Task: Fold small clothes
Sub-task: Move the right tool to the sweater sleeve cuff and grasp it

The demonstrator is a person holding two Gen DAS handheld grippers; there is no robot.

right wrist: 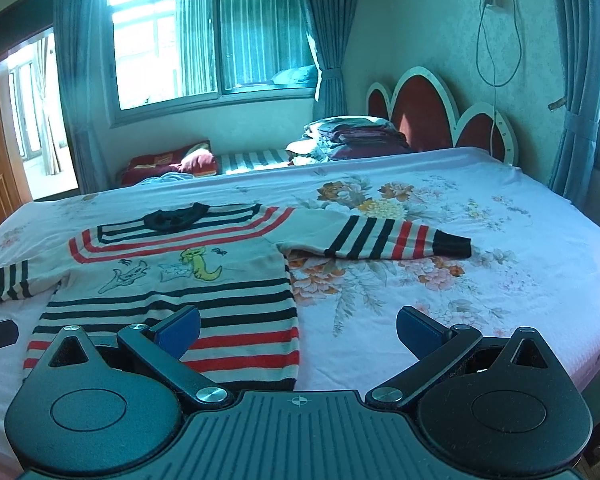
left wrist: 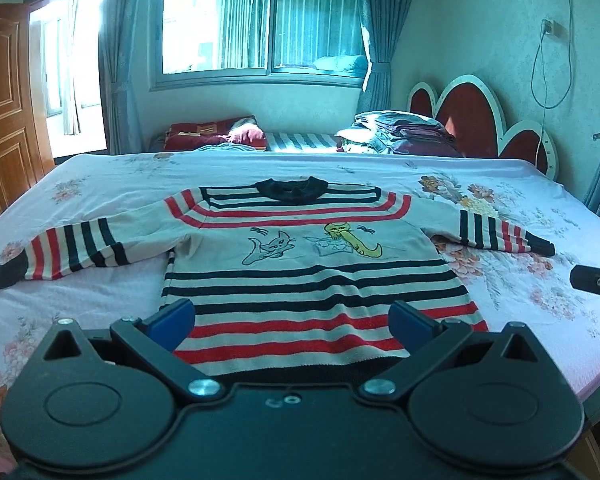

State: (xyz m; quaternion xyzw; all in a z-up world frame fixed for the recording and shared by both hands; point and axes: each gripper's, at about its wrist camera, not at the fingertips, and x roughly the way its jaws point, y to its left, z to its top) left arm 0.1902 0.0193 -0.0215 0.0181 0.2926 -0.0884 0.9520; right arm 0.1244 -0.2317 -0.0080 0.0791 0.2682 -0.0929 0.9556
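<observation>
Knitted striped sweater (left wrist: 300, 264) lying flat, sleeves out, near the front edge of the bed (left wrist: 560, 320); with left gripper (left wrist: 292, 324) and right gripper (right wrist: 298, 330) both spread wide and holding nothing, best to pinch one cuffed sleeve (right wrist: 380, 238) first and fold inward across the chest.

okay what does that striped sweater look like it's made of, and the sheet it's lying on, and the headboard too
Striped sweater: looks like a soft matte knit, probably cotton or acrylic yarn; ribbed collar and cuffs, fuzzy stripe edges.
Floral sheet: thin printed woven cloth, matte, with a fine textured weave near the edge.
Headboard: seemingly rigid painted board, white rims around red panels; wood or padding, I cannot tell.
</observation>
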